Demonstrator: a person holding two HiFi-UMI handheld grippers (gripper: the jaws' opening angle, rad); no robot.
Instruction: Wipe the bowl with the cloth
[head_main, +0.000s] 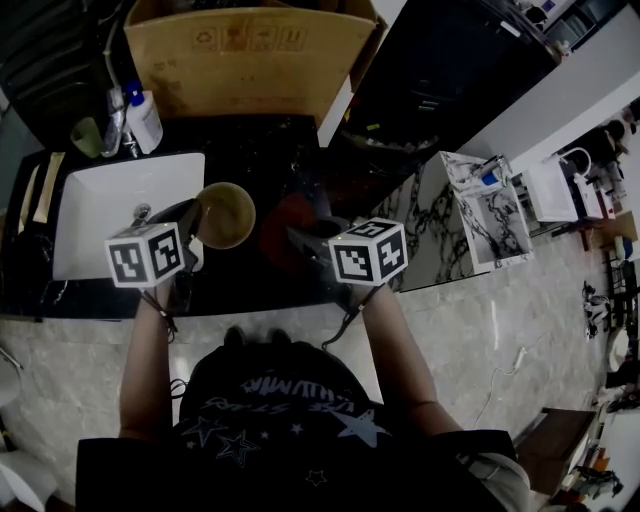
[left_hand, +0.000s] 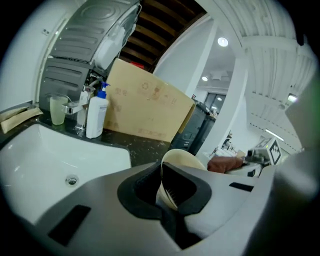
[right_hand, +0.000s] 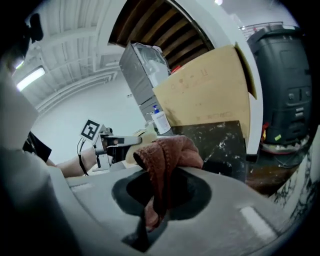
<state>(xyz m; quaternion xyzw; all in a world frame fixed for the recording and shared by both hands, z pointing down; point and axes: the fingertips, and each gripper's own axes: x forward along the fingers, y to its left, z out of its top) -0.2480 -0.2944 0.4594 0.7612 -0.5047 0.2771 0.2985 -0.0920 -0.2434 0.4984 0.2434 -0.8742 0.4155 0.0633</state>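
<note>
A cream bowl is held tilted above the dark counter, just right of the sink. My left gripper is shut on the bowl's near rim, with the wall pinched between the pads. A rust-red cloth hangs bunched from my right gripper, which is shut on it. In the right gripper view the cloth rises out of the jaws and hides most of the bowl behind it. Cloth and bowl sit close together; I cannot tell whether they touch.
A white sink lies left of the bowl, with a soap bottle and a green cup at its back edge. A large cardboard box stands behind the counter. A marble-patterned stand is at the right.
</note>
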